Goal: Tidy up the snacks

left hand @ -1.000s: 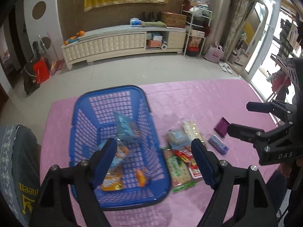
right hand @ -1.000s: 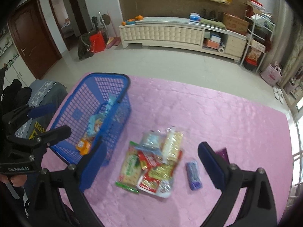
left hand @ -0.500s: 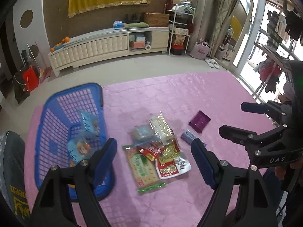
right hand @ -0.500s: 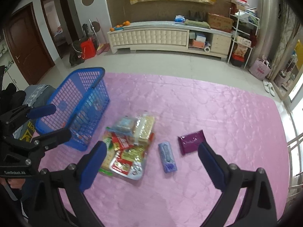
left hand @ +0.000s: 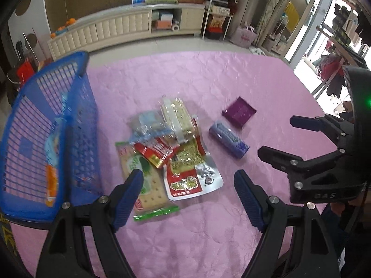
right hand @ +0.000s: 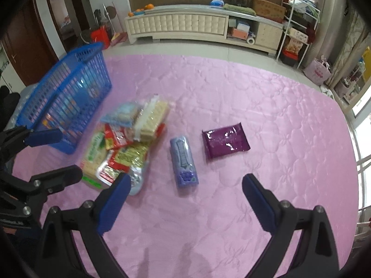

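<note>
- basket (left hand: pixel 46 125), blue mesh, far left of both claws; a few packets inside, blurred. Left view looks into it, right view shows mostly its outer wall (right hand: pixel 69 97).
- snack pile (left hand: pixel 167 148) on pink cloth (left hand: pixel 185 81), ahead of left claw (left hand: pixel 189 185) and between its tips; green cracker pack (left hand: pixel 148 190) is just by its left finger. Left claw wide, holding nothing.
- In right view pile (right hand: pixel 125 139) sits ahead-left of right claw (right hand: pixel 185 187), silver pouch edge near its left finger.
- lilac pack (right hand: pixel 184 162) lies straight ahead of right claw, between its tips, apart from pile; long axis runs away from the claw, slightly tilted. In left view (left hand: pixel 228 141) it is ahead-right, axis diagonal.
- purple pack (right hand: pixel 225 141) beyond lilac one, a bit right, long axis crosswise; not touching. Left view shows it (left hand: pixel 238 113) smaller, blurred.
- Right claw wide, holding nothing; also seen from the side in left view (left hand: pixel 276 136).
</note>
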`<state>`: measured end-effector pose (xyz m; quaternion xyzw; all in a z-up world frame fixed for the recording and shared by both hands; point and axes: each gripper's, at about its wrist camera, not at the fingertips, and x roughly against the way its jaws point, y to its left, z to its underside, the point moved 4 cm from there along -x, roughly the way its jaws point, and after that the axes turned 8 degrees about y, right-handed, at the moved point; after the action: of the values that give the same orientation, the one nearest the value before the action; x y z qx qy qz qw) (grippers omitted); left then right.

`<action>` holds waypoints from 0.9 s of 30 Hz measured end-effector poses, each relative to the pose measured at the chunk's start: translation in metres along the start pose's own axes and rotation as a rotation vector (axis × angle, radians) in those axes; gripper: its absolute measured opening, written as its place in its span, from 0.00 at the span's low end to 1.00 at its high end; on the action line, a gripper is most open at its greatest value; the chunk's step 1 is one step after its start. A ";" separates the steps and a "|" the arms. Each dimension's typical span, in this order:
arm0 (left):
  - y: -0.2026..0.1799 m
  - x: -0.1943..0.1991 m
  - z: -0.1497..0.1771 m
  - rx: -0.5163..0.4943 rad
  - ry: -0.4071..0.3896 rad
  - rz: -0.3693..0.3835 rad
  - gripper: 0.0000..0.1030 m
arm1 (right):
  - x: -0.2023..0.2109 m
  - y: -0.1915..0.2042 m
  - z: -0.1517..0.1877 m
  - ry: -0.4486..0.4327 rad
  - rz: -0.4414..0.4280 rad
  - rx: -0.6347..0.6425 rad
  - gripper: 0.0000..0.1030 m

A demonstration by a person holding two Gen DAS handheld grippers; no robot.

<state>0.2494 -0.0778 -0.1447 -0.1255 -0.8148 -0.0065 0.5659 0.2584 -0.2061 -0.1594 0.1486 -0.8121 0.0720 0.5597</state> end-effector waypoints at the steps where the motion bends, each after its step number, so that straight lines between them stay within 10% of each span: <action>1: -0.001 -0.004 0.000 0.003 0.008 0.000 0.77 | -0.007 -0.001 0.000 0.009 -0.001 0.009 0.90; 12: 0.017 -0.064 -0.007 0.108 0.149 -0.008 0.76 | -0.088 -0.006 -0.007 0.150 -0.044 0.058 0.59; 21: 0.033 -0.082 -0.011 0.163 0.227 0.006 0.77 | -0.091 -0.012 -0.011 0.053 -0.054 0.062 0.58; 24: 0.032 -0.085 -0.015 0.158 0.231 -0.003 0.77 | -0.088 -0.013 -0.008 0.044 -0.053 0.065 0.36; 27: 0.029 -0.089 -0.023 0.144 0.245 -0.012 0.77 | -0.089 -0.016 -0.007 0.042 -0.074 0.042 0.35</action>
<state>0.3061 -0.0706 -0.2221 -0.0781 -0.7389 0.0335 0.6685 0.2991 -0.2050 -0.2400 0.1886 -0.7925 0.0713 0.5756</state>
